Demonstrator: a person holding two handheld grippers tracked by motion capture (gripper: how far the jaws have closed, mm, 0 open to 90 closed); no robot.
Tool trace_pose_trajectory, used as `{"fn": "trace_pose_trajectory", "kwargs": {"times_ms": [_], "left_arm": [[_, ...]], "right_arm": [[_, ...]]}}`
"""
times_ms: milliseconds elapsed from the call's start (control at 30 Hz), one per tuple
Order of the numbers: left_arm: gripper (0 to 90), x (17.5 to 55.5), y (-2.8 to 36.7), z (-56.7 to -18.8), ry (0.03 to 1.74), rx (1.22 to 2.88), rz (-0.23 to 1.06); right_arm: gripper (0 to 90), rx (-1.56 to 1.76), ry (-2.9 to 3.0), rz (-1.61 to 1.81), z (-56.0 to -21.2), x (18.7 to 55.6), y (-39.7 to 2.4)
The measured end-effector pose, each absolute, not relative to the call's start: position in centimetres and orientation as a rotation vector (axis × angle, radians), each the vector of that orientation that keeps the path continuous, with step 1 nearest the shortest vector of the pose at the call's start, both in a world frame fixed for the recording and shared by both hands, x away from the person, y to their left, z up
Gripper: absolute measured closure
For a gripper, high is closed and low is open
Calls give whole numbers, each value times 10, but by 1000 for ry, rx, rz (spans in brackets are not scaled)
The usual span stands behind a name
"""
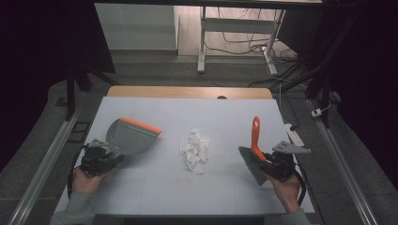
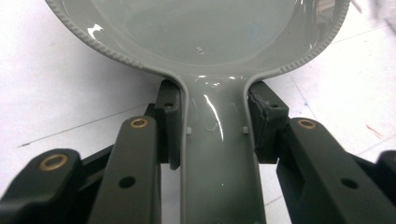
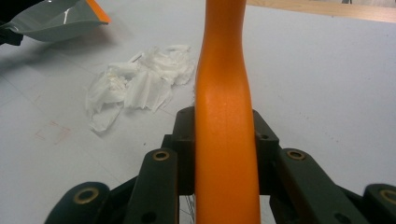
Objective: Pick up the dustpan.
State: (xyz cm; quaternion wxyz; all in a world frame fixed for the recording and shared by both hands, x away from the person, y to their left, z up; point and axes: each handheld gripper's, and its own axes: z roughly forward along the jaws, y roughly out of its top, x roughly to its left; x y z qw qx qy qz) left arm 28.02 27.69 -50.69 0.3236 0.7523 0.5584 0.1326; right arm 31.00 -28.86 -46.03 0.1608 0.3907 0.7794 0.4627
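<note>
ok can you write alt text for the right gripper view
The right gripper is shut on the orange handle of a brush, which rises up the middle. Behind it, scraps of white paper lie on the white table, with a grey dustpan at top left.

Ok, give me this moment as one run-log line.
left gripper: shut on dustpan handle | right gripper: shut on brush handle | paper scraps: piled mid-table, between both tools, unswept

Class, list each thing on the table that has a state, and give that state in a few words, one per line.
Dustpan: held by its handle, tilted.
Brush: held by its orange handle, bristles toward the paper.
Paper scraps: loose pile mid-table, unswept.
Left gripper: shut on the dustpan.
Right gripper: shut on the brush.
</note>
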Motion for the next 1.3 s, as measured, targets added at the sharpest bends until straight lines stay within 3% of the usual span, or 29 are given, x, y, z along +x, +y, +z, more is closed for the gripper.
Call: {"fn": "trace_pose_trajectory", "kwargs": {"times_ms": [1300], "left_arm": [[619, 259, 273, -489, 1155, 2117, 275]], "right_arm": [[704, 1107, 2198, 1388, -444, 329, -271]]}}
